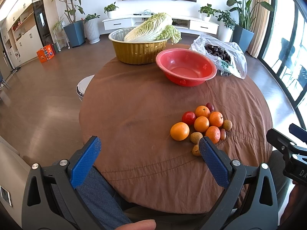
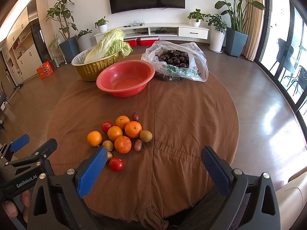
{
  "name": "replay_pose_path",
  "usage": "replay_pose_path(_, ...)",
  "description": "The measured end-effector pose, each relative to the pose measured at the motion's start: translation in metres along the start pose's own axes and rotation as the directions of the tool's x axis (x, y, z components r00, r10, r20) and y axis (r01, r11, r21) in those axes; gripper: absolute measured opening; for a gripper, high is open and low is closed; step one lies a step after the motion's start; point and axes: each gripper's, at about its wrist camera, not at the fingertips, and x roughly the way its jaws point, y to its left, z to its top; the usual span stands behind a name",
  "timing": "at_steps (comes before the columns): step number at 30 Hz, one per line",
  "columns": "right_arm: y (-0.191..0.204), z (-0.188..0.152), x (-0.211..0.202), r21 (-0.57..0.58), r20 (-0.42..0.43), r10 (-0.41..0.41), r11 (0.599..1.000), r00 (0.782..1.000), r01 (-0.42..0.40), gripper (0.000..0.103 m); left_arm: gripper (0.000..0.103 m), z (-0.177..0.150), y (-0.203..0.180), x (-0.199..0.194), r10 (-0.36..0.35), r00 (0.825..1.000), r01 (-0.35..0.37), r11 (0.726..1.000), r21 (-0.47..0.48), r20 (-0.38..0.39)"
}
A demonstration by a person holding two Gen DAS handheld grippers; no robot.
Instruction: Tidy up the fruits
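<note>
While both sets of jaws gape wide and empty, the loose pile of oranges, tomatoes and small brown fruits (image 2: 122, 136) lies near the table's front edge; I'd lift outer pieces first toward the empty red plastic bowl (image 2: 125, 80).

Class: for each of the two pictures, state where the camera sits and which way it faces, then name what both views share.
Left wrist view: sits on the left gripper, faces across the brown-clothed round table; a thumb shows.
Right wrist view: sits on the right gripper, faces the same way; fingers show.
Shared: red plastic bowl, gold foil tub, clear bag of dark chestnuts, pile of oranges.
</note>
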Motion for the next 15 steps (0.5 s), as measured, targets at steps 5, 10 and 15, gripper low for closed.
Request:
replay_pose_path(5,0.000,-0.001,0.003,0.000,-0.003,0.000,1.000,1.000,0.000,0.100,0.103,0.000,0.001,0.004,-0.005,1.000,0.005,1.000,0.001,-0.008)
replay_pose_path(10,0.000,-0.008,0.008,0.000,-0.010,0.002,1.000,1.000,-0.002,0.100,0.103,0.000,0.006,0.010,-0.020,1.000,0.020,1.000,-0.001,-0.014)
replay_pose_path(15,-0.003,-0.013,0.007,-0.018,0.000,0.038,0.999,0.999,-0.038,0.100,0.103,0.002,0.010,0.015,-0.134,0.991,0.133,0.989,0.060,0.004)
